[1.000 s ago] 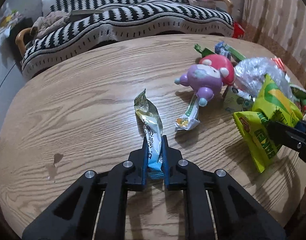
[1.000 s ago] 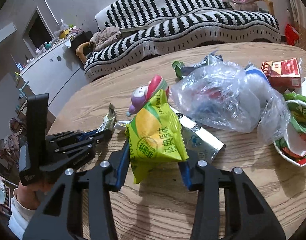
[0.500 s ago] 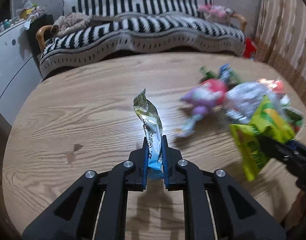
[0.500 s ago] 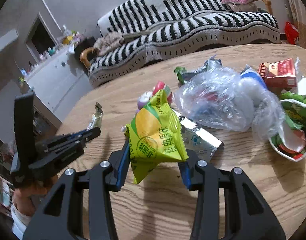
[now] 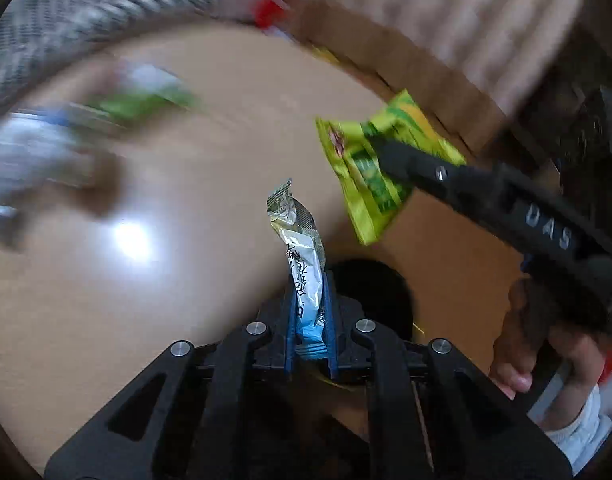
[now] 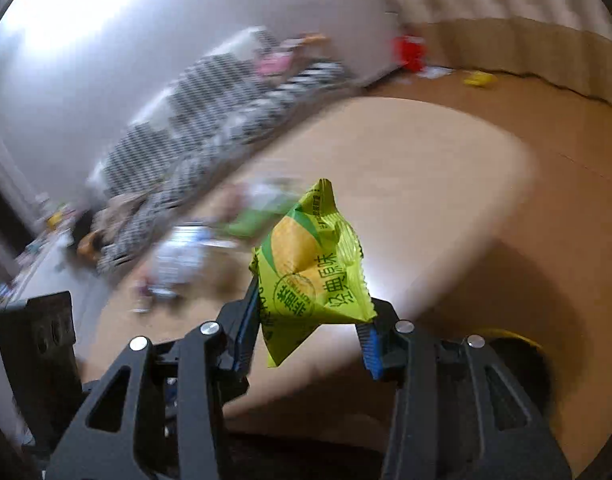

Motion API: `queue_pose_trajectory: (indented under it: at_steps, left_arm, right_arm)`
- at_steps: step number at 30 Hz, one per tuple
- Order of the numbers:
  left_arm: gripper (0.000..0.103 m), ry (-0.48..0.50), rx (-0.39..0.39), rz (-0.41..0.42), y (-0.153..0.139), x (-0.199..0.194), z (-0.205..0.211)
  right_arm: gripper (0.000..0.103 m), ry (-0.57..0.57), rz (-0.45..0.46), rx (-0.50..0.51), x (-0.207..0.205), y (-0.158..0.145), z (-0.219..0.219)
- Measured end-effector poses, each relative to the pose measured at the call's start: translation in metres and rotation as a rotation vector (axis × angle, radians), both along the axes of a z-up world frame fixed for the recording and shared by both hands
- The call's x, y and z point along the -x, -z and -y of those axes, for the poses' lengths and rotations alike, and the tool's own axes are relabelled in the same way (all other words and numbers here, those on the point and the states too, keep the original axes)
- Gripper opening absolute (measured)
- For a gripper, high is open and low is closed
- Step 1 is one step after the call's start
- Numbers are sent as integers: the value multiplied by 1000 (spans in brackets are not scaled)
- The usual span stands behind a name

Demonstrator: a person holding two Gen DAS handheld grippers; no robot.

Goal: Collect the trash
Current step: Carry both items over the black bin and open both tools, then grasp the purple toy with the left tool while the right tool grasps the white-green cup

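Observation:
My left gripper (image 5: 310, 316) is shut on a slim silver and blue snack wrapper (image 5: 300, 248) that stands upright between the pads. My right gripper (image 6: 310, 320) is shut on a yellow-green snack bag (image 6: 310, 276); that bag (image 5: 370, 168) and the right gripper also show at the right of the left wrist view. Both grippers are off the table's right edge, above the floor. A dark round bin (image 5: 370, 292) with a yellow rim sits below the left gripper; it also shows in the right wrist view (image 6: 518, 356).
The round wooden table (image 5: 166, 168) is at left, with blurred trash (image 5: 46, 148) on its far side. A striped sofa (image 6: 210, 120) stands behind it. Cardboard (image 5: 406, 64) lines the floor and wall at right.
Both grippers have swung fast to the right, off the table and out over the floor, each still holding its wrapper. The views are now blurred by the motion.

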State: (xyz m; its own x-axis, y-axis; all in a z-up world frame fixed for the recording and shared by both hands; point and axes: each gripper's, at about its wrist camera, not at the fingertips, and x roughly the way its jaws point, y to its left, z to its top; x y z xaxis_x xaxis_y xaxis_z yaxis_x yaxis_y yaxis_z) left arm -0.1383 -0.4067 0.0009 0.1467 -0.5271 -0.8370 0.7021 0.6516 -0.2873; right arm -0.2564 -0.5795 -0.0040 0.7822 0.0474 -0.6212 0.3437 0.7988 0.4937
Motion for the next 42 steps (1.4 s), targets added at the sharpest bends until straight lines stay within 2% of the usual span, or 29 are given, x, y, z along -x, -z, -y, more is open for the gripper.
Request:
queue_pose_trajectory:
  at_steps: [1, 3, 5, 10, 19, 20, 21, 22, 23, 24, 25, 28, 31, 34, 35, 36, 37, 40, 42]
  left_arm:
    - [11, 33, -23, -33, 15, 10, 18]
    - [11, 97, -86, -131, 55, 31, 56]
    - [11, 125, -130, -171, 75, 45, 76]
    - [11, 144, -191, -167, 87, 58, 100]
    - [11, 144, -231, -176, 92, 50, 99]
    - [13, 140, -241, -170, 93, 49, 100]
    - [33, 132, -254, -163, 95, 49, 101]
    - [54, 125, -260, -166, 95, 48, 103]
    - [95, 106, -253, -162, 94, 48, 101]
    - [97, 74, -214, -126, 86, 48, 95]
    - [97, 61, -195, -97, 78, 49, 91]
    - [97, 52, -172, -35, 53, 43, 75]
    - [97, -59, -116, 78, 12, 30, 37]
    - [97, -227, -62, 201, -30, 8, -26]
    - [97, -320, -57, 243, -43, -5, -59]
    - [97, -373, -61, 262, -48, -12, -77]
    - [97, -494, -83, 297, -57, -28, -117]
    - [97, -746, -167, 349, -69, -63, -199]
    - [97, -835, -187, 348, -70, -79, -234]
  right_arm:
    - [43, 47, -59, -1, 19, 19, 18]
    - [43, 101, -146, -69, 51, 58, 45]
    - [43, 133, -179, -96, 77, 80, 59]
    - [43, 149, -221, -149, 97, 112, 79]
    - [43, 121, -249, -161, 82, 127, 83]
    - [45, 116, -251, -170, 79, 128, 83]
    - [47, 114, -259, -179, 75, 128, 83]
    - [68, 121, -270, -183, 75, 129, 84]
    - [99, 133, -272, -177, 73, 127, 84]
    - [95, 167, -268, -143, 76, 123, 85]
    - [96, 185, -279, -112, 76, 121, 86]
    - [96, 293, -341, 40, 77, 114, 88]
    - [96, 359, -371, 174, 70, 104, 81]
    - [96, 301, -314, 252, 51, 86, 61]
    - [96, 262, -279, 272, 40, 77, 52]
    - [96, 236, -252, 285, 32, 70, 46]
    - [96, 194, -202, 310, 18, 56, 34]
    - [96, 78, -55, 348, -20, 11, -1]
    - [96, -9, 16, 328, -49, -14, -24]
